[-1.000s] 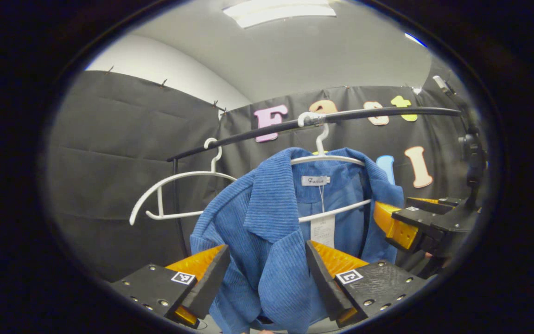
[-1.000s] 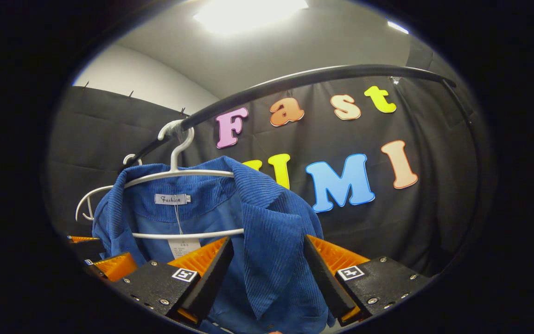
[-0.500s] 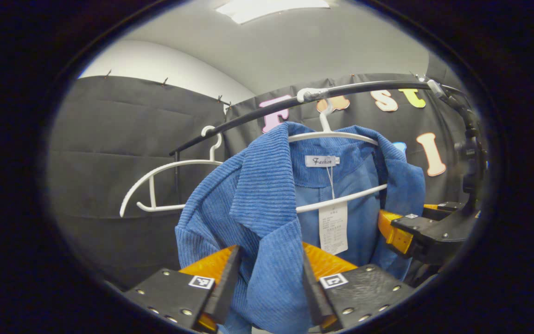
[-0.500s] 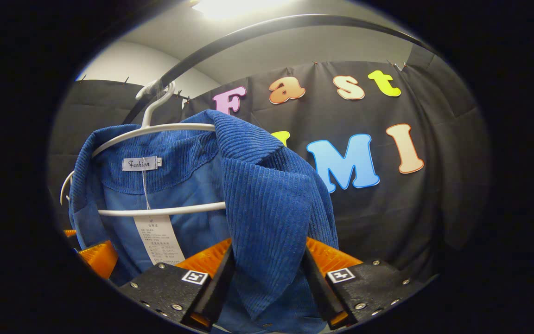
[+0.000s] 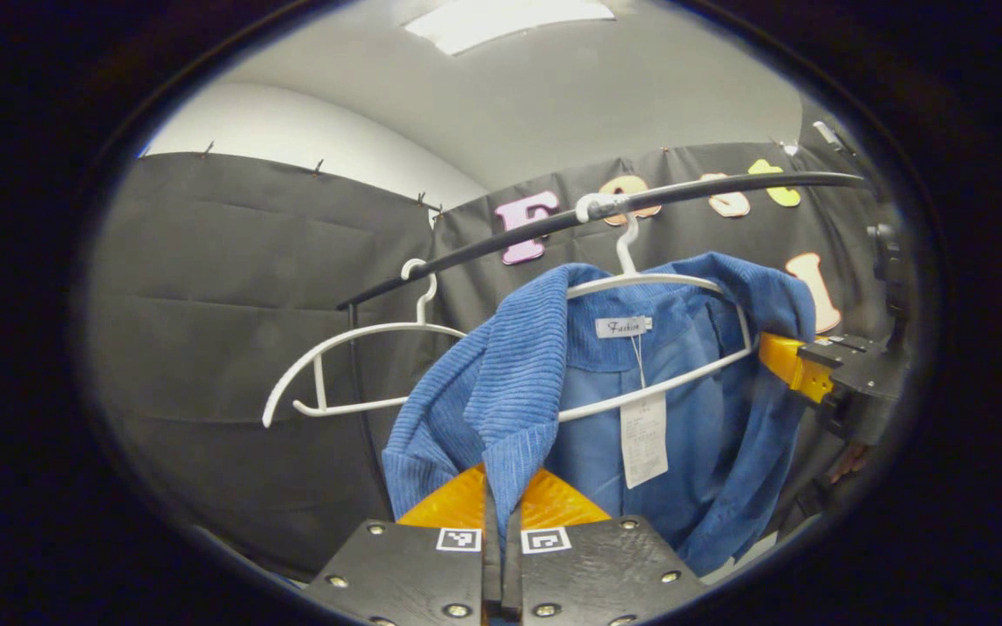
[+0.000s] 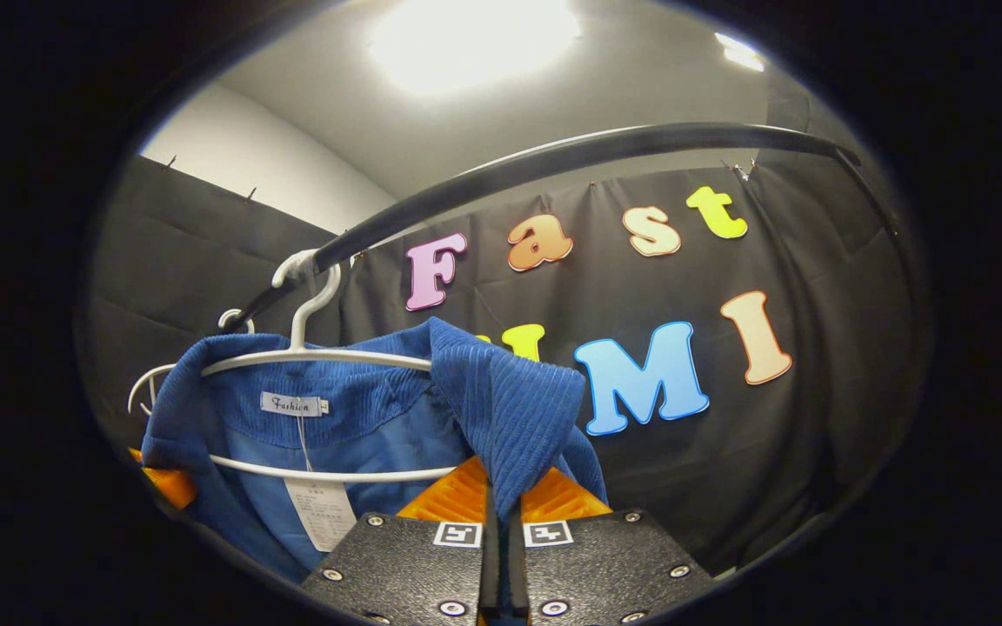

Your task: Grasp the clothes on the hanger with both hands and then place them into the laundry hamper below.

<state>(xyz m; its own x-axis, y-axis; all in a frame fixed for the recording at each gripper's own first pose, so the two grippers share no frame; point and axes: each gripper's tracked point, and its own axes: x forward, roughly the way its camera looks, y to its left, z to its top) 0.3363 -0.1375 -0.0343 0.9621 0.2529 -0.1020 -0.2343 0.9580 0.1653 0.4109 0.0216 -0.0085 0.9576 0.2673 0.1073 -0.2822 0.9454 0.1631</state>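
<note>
**Both tongs clamp blue jacket on the rail**

Overhead, a blue corduroy jacket [image 5: 614, 382] hangs on a white hanger [image 5: 640, 283] hooked over a black clothes rail [image 5: 727, 187]. At the bottom of the left gripper view, the left tongs [image 5: 501, 509] are clenched on the jacket's nearer lapel, their orange fingers [image 5: 453, 504] pressed together with a fold of ribbed cloth pinched between them. At the bottom of the right gripper view, the right tongs [image 6: 501, 500] grip the opposite lapel the same way, the collar draped down into the closed fingers. The left gripper view also shows the right tongs at the far right, against the jacket's other shoulder. A white paper tag [image 5: 644, 439] dangles inside the open front, below the neck label. To the left on the rail hangs a second, bare white hanger [image 5: 362, 365].
</note>
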